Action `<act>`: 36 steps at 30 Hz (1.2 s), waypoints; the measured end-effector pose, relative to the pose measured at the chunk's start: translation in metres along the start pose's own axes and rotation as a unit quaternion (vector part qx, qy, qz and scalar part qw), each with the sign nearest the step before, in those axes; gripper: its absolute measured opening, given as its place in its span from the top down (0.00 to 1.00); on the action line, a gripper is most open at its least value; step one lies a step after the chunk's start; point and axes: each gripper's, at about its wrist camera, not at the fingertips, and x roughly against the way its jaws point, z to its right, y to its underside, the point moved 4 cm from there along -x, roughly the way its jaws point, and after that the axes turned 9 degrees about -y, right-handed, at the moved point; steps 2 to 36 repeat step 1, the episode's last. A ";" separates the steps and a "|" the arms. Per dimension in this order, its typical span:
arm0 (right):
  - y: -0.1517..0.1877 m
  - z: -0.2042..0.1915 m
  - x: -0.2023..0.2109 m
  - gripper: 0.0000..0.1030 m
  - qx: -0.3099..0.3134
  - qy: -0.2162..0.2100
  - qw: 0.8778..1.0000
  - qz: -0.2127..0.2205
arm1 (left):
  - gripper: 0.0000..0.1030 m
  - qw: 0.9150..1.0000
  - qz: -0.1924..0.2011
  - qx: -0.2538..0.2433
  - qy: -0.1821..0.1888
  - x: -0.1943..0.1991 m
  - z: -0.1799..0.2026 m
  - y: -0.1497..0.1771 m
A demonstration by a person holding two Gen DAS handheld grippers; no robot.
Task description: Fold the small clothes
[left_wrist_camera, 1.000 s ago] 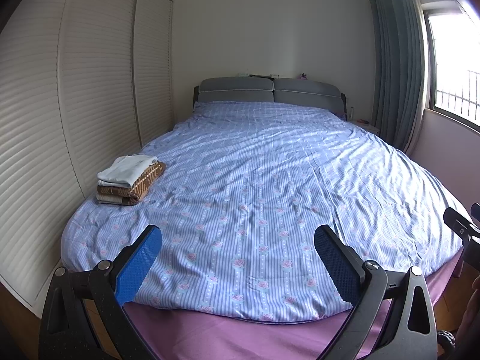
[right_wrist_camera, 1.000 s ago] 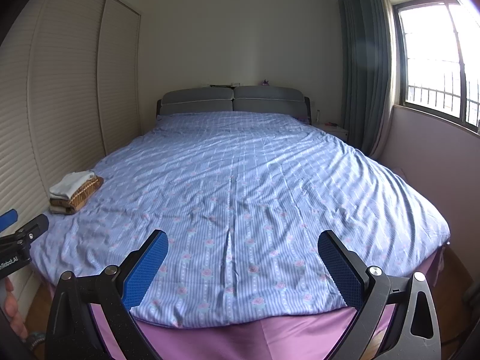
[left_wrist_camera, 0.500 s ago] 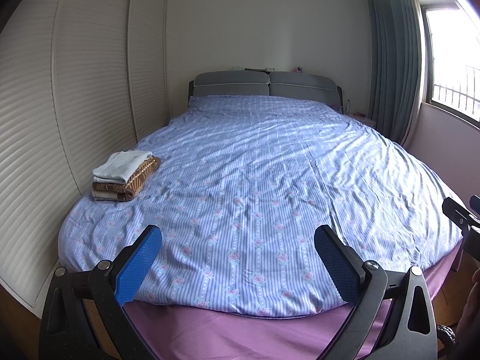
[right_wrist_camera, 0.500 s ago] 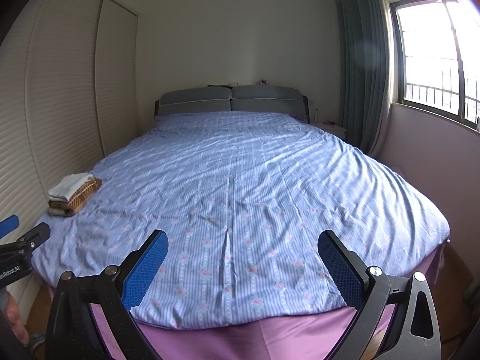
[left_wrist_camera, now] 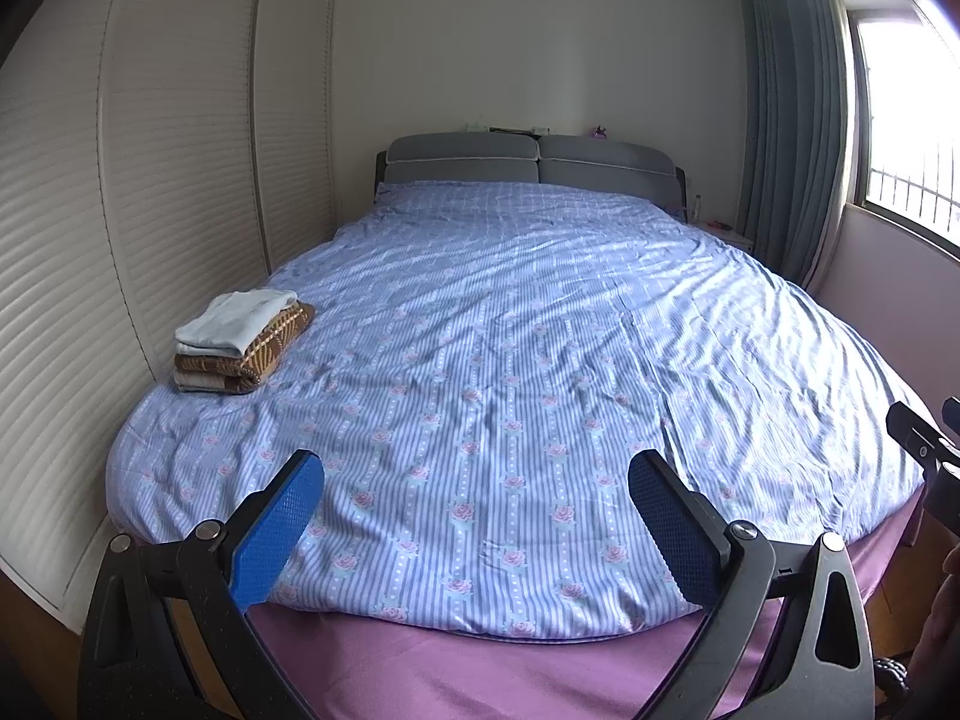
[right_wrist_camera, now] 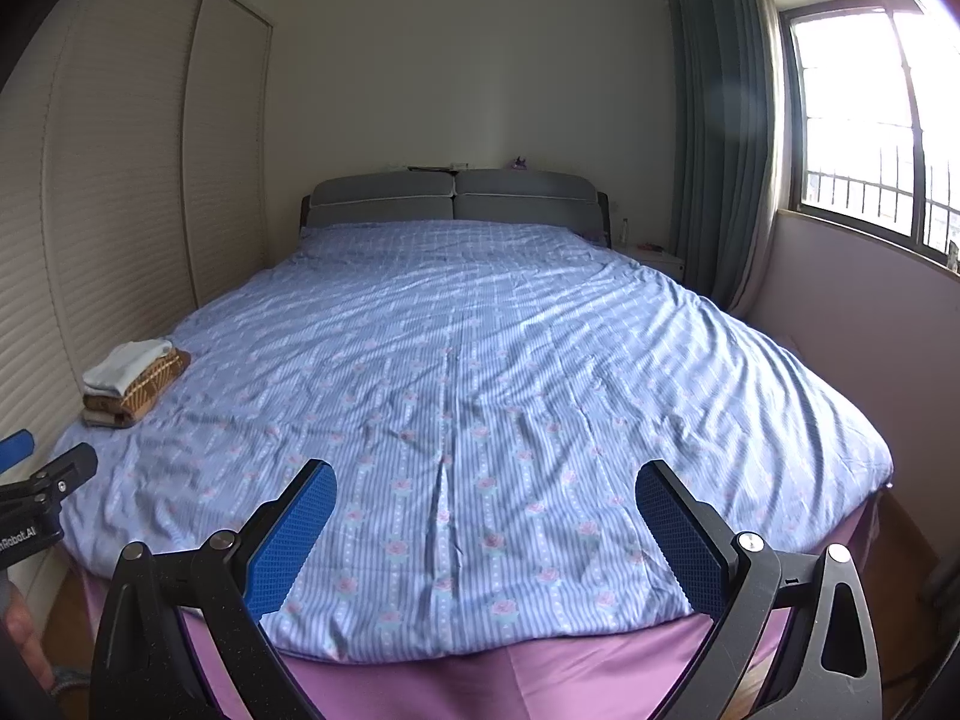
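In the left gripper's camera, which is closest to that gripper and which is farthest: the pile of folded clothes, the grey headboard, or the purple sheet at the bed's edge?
From the left gripper, nearest first:
1. Purple sheet, just beneath the fingers at the bed's foot.
2. Pile of folded clothes, on the bed's left side, partway up.
3. Grey headboard, against the far wall.

Wrinkled cotton-like bedspread (left_wrist_camera: 510, 360), textured rubbery blue fingers (left_wrist_camera: 276, 531).

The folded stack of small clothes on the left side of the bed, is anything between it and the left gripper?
Nothing visible: only bare blue floral duvet lies between the open left gripper and the folded stack.
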 end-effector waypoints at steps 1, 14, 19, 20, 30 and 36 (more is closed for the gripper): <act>0.000 0.000 -0.002 0.02 -0.002 0.000 1.000 -0.001 | 0.00 1.000 -0.002 -0.001 0.000 -0.002 0.001 -0.001; 0.000 0.000 -0.002 0.02 -0.002 0.000 1.000 -0.001 | 0.00 1.000 -0.002 -0.001 0.000 -0.002 0.001 -0.001; 0.000 0.000 -0.002 0.02 -0.002 0.000 1.000 -0.001 | 0.00 1.000 -0.002 -0.001 0.000 -0.002 0.001 -0.001; 0.000 0.000 -0.002 0.02 -0.002 0.000 1.000 -0.001 | 0.00 1.000 -0.002 -0.001 0.000 -0.002 0.001 -0.001; 0.000 0.000 -0.002 0.02 -0.002 0.000 1.000 -0.001 | 0.00 1.000 -0.002 -0.001 0.000 -0.002 0.001 -0.001; 0.000 0.000 -0.002 0.02 -0.002 0.000 1.000 -0.001 | 0.00 1.000 -0.002 -0.001 0.000 -0.002 0.001 -0.001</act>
